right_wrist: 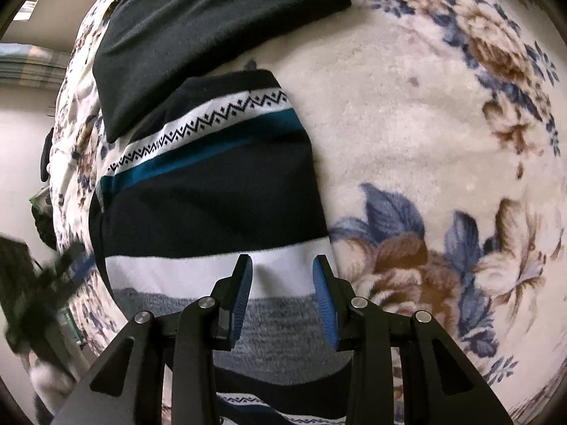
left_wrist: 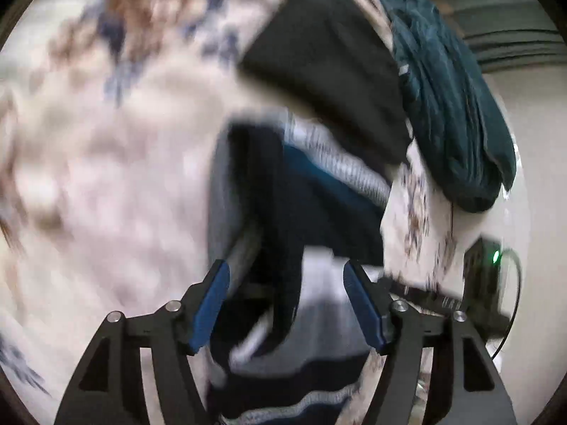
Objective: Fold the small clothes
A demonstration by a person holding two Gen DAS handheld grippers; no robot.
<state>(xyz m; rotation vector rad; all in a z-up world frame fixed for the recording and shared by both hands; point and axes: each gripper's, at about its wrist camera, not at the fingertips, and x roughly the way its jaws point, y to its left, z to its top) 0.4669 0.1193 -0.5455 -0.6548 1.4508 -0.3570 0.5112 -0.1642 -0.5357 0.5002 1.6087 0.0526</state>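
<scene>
Striped garment (right_wrist: 212, 191) beside folded black cloth (right_wrist: 198, 24).

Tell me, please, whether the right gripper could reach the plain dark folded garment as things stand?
Probably yes: the right gripper sits over the striped garment, and the dark folded garment lies just beyond, nothing between.

A folded striped garment (right_wrist: 212, 191), banded navy, white, teal and grey with a zigzag strip, lies flat on the floral blanket (right_wrist: 425, 141), its far corner tucked under a folded dark garment (right_wrist: 212, 24).
</scene>
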